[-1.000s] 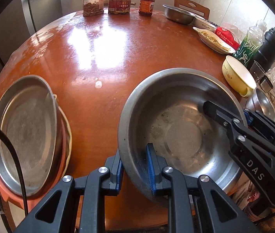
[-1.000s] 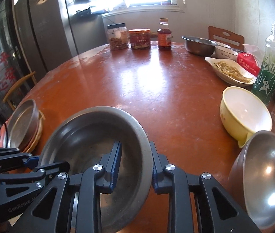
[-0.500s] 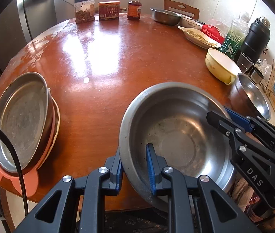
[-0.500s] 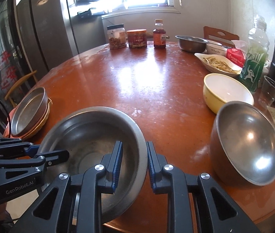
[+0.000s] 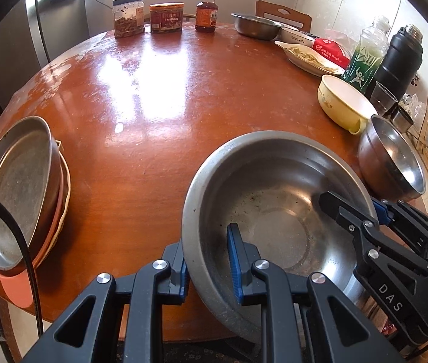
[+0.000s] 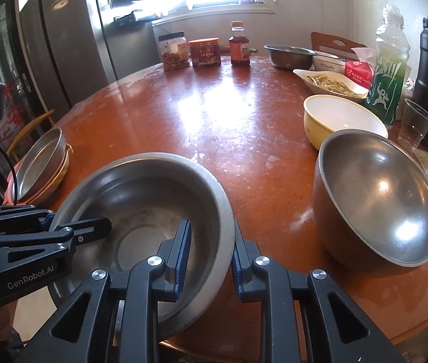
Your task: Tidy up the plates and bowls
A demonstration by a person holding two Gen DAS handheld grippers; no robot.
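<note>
— So, what have the tongs got?
— Both are clamped on the rim of the wide steel basin (image 5: pixel 274 211): the left gripper (image 5: pixel 206 267) on its left side, the right gripper (image 6: pixel 209 257) on its right, one pad inside and one outside each.
— Where is the basin?
— At the near edge of the round table (image 5: pixel 183 96), partly overhanging it.
— And beside it?
— A deep steel bowl (image 6: pixel 377 199) near the right edge, a yellow bowl (image 6: pixel 341 118) just behind. Stacked plates (image 5: pixel 17 190) sit at the left edge, a small steel bowl (image 5: pixel 256 25) and jars at the far edge.
</note>
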